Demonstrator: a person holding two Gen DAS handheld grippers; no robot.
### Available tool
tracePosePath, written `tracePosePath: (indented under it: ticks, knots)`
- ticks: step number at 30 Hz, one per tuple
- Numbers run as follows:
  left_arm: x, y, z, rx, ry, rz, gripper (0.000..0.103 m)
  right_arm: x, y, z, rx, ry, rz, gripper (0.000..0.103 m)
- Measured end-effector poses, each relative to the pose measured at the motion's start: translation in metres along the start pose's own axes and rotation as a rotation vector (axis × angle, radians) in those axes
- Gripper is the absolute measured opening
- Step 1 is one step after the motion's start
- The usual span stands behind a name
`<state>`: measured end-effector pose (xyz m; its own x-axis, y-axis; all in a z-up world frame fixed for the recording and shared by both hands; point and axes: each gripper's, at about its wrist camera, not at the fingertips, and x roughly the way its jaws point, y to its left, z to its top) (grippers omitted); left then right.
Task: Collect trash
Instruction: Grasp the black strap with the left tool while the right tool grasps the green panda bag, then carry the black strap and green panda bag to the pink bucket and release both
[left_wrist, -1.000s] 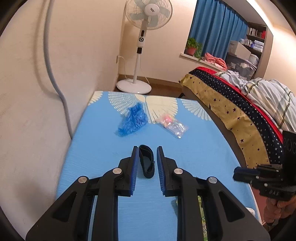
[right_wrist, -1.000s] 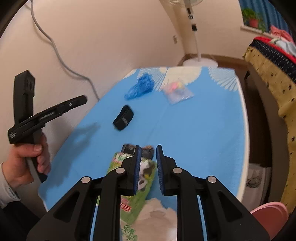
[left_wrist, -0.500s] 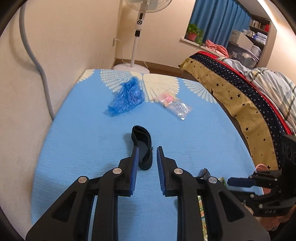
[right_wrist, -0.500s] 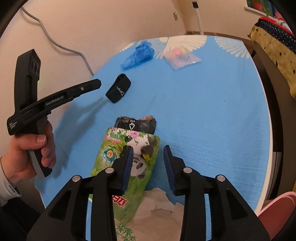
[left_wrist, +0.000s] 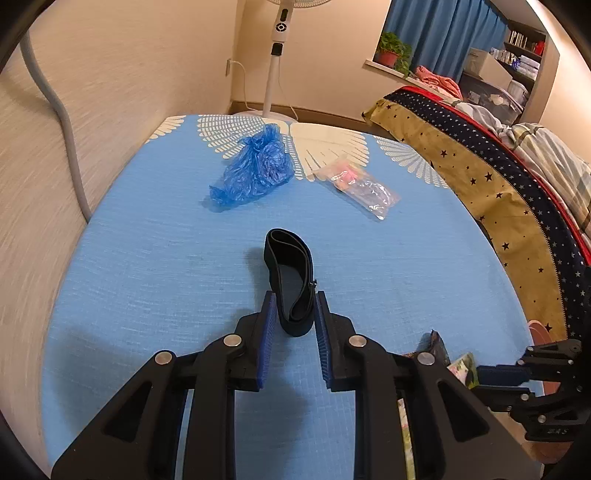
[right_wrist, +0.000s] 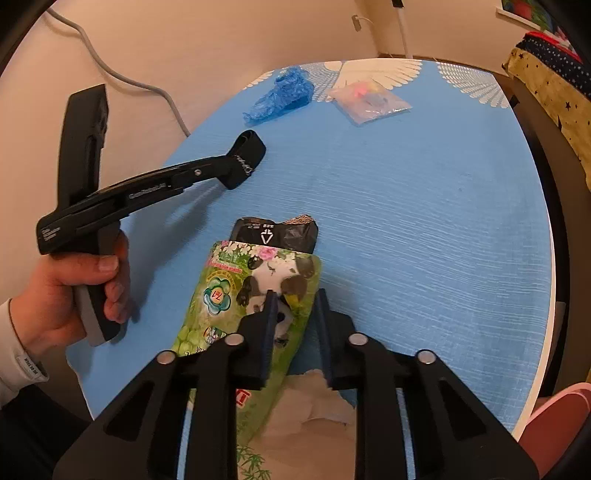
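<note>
Lowered since a second ago: left gripper (left_wrist: 293, 314) straddling black band (left_wrist: 291, 280) on blue cloth (left_wrist: 155, 273), pads apart from it. Right gripper (right_wrist: 293, 308) closing astride green wrapper's (right_wrist: 236, 295) edge, not yet pinching.

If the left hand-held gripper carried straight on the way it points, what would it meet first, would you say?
The left hand-held gripper would likely meet the black strap loop first, whose near end already lies between its fingers; whether the pads touch it is unclear.

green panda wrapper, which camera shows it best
The right wrist view: the green panda wrapper lies nearly whole under the right gripper. The left wrist view shows only a corner, behind its own fingers.
</note>
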<state>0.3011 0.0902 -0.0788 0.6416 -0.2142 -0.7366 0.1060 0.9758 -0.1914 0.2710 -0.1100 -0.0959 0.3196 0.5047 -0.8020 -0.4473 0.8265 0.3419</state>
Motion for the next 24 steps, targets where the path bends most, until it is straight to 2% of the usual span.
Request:
tracePosePath:
  ticks: [2, 3, 7, 16, 24]
  knots:
    - [0.001, 0.000, 0.001, 0.000, 0.004, 0.010, 0.020, -0.004, 0.004, -0.001, -0.010, -0.011, 0.001, 0.012]
    - [0.002, 0.000, 0.002, -0.001, 0.005, 0.010, 0.014, -0.007, 0.005, 0.000, -0.014, -0.019, 0.002, 0.009]
    - [0.000, -0.003, 0.006, 0.010, 0.007, 0.016, 0.009, -0.020, 0.009, 0.002, -0.016, -0.053, 0.024, 0.004]
    - [-0.026, -0.001, 0.017, -0.026, -0.047, 0.029, 0.007, -0.067, 0.026, 0.009, -0.023, -0.179, 0.084, 0.000]
    - [-0.069, -0.016, 0.020, -0.038, -0.108, 0.028, 0.007, -0.111, 0.041, 0.004, -0.029, -0.269, 0.107, 0.000]
